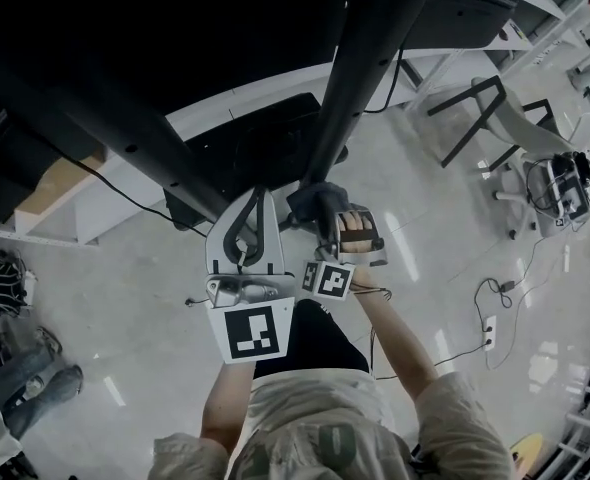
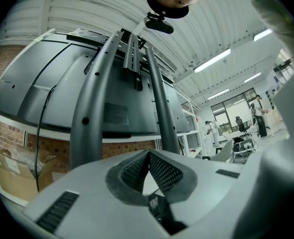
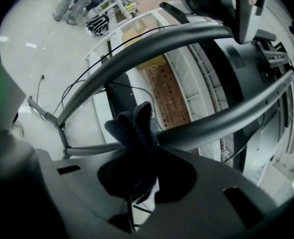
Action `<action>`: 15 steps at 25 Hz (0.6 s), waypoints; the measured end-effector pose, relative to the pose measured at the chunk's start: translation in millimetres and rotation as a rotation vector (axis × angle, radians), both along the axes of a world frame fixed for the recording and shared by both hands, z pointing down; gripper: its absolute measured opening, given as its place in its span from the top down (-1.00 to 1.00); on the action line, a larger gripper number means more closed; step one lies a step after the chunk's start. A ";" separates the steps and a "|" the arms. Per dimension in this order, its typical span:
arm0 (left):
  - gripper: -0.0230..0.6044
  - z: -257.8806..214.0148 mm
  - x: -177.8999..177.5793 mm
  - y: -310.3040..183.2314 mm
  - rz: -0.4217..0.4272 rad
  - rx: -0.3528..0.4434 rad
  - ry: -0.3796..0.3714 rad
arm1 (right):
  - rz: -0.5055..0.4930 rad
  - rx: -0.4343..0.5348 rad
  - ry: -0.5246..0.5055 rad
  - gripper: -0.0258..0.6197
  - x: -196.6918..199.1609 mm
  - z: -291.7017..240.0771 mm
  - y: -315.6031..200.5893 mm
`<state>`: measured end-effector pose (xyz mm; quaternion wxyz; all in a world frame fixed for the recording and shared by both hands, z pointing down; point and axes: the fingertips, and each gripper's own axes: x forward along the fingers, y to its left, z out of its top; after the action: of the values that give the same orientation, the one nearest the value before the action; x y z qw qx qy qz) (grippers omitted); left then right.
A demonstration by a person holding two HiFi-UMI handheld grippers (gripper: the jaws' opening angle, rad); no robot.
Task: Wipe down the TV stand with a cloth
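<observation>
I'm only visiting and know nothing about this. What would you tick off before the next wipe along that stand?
1. Cloth held in the right hand-held gripper: ok, its jaws are shut on it.
2. Cloth touching the TV stand tube: ok, it appears to rest against the tube.
3. Left hand-held gripper free: ok, its jaws are together with nothing between them.
4. Left hand-held gripper out of the wiping path: cannot tell; in the head view it sits close beside the cloth.
5. Black cable running near the tubes is clear of the cloth: cannot tell.
6. Dust left on the tube: cannot tell.
</observation>
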<state>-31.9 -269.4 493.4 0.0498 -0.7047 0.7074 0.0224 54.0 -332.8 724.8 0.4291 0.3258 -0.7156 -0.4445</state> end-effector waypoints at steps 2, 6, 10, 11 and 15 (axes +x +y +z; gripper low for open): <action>0.88 -36.6 0.5 0.0 0.000 0.004 0.013 | 0.031 -0.037 -0.090 0.73 6.6 -49.0 5.7; 0.88 -132.7 0.7 -10.8 0.009 0.054 0.014 | 0.097 -0.084 -0.387 0.73 11.8 -197.0 -3.0; 0.88 -226.4 6.3 -13.0 0.007 0.184 -0.032 | 0.054 -0.227 -0.843 0.73 9.8 -346.4 -5.7; 0.88 -244.7 8.0 -10.0 0.011 0.219 -0.035 | 0.019 -0.248 -0.945 0.73 8.3 -382.4 -2.4; 0.88 -279.0 13.2 12.4 0.023 0.272 -0.039 | -0.075 -0.242 -1.197 0.73 14.7 -476.7 26.9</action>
<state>-18.6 -257.0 214.4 0.1584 -0.6997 0.6887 0.1052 68.7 -305.9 248.0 -0.0293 0.4427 -0.8888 -0.1146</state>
